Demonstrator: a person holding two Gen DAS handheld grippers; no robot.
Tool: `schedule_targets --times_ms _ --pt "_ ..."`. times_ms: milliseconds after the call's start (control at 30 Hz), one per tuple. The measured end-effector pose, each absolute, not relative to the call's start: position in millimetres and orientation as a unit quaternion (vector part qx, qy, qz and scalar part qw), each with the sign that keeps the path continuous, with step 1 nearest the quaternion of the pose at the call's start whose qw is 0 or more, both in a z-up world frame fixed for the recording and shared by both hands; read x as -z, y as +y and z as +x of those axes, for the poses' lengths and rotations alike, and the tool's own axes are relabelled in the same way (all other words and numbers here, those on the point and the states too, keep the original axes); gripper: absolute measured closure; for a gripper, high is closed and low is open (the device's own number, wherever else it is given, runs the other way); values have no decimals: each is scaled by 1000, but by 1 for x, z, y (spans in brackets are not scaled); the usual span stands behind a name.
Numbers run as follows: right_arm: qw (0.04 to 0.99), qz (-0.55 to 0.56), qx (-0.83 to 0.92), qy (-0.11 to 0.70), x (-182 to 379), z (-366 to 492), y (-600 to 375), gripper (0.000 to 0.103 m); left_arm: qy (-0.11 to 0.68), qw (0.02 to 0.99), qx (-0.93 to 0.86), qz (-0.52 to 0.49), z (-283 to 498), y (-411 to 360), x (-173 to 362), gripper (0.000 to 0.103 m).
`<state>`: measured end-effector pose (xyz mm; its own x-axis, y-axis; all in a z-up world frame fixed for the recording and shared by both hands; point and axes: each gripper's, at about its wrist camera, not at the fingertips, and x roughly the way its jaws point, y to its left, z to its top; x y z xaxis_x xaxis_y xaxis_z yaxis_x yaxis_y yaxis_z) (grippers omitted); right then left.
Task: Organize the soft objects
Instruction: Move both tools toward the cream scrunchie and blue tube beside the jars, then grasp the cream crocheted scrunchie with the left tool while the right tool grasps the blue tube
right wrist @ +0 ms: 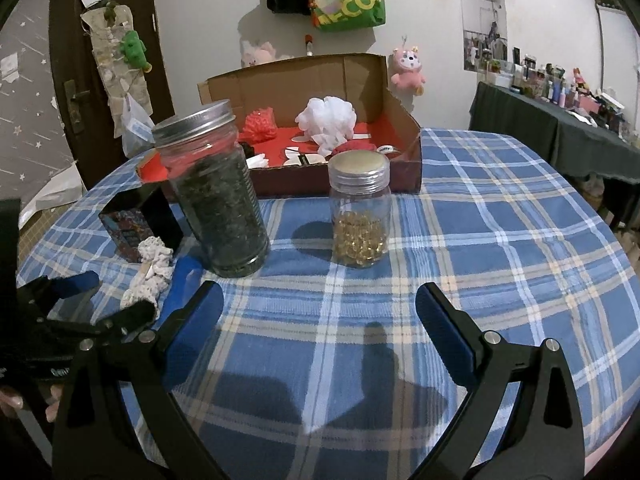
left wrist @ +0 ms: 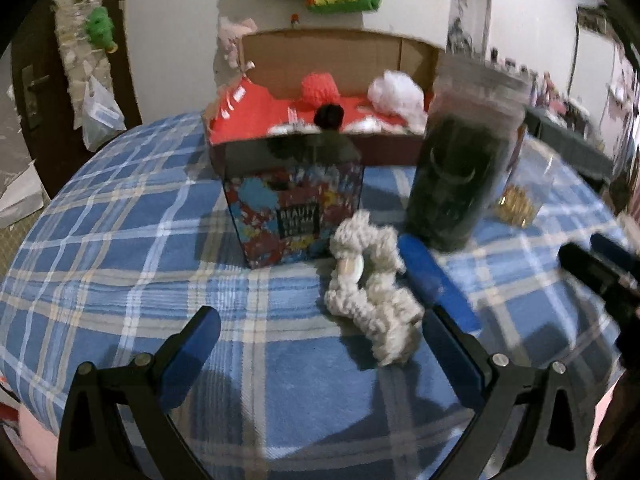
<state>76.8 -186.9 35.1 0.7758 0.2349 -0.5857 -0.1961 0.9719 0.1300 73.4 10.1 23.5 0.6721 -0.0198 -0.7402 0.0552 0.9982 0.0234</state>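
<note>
The left claw (left wrist: 324, 320) is spreading wide and hanging low over the desk (left wrist: 120, 240), its right finger lying alongside a cream knitted scrunchie (left wrist: 370, 288) that is sitting just inside the gap, off to that side. Nothing is being gripped yet; the wide spread looks meant to take in the bulky, squashy knit. The right claw (right wrist: 320, 308) is also gaping wide, holding nothing, waiting over bare plaid cloth, probably keeping clear of the other arm.

Just behind the scrunchie a patterned box (left wrist: 294, 200) and a tall dark-filled jar (left wrist: 460, 168) are standing, crowding the approach. A smaller jar of amber beads (right wrist: 360, 208) is standing apart, further right. Further back, the cardboard tray (right wrist: 404, 168) is already holding a red pompom (right wrist: 260, 124) and a white puff (right wrist: 328, 120), so it appears to be the destination.

The left view is smearing with motion, blurring the tall jar, and the box is hiding part of the tray's contents.
</note>
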Motion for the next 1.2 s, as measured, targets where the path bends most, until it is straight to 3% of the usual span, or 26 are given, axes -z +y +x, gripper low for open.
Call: schedule_targets --times_ms 300,567,600,700,867,900,933,967,1200 --pt "895 74 -240 368 -26 95 -167 5 409 912 7 12 67 48 -30 0" --pt "855 94 -317 401 -16 114 -149 5 404 911 75 46 78 31 -33 22" --pt "853 92 -321 402 -16 115 -148 8 404 909 88 49 79 29 -33 26" --pt "847 74 -330 409 -13 117 -137 32 405 906 108 52 83 25 -33 35" --pt "846 35 -338 411 -11 113 -121 58 415 898 141 40 92 20 -27 54" --pt "846 33 -339 411 -10 113 -120 69 415 897 144 39 93 19 -26 60" --pt "844 31 -341 413 -8 113 -120 74 413 898 148 38 93 18 -26 72" --pt "845 29 -343 408 -9 112 -121 79 412 897 156 33 93 18 -26 76" --pt "860 18 -339 382 -17 95 -130 84 397 901 175 17 82 14 -34 81"
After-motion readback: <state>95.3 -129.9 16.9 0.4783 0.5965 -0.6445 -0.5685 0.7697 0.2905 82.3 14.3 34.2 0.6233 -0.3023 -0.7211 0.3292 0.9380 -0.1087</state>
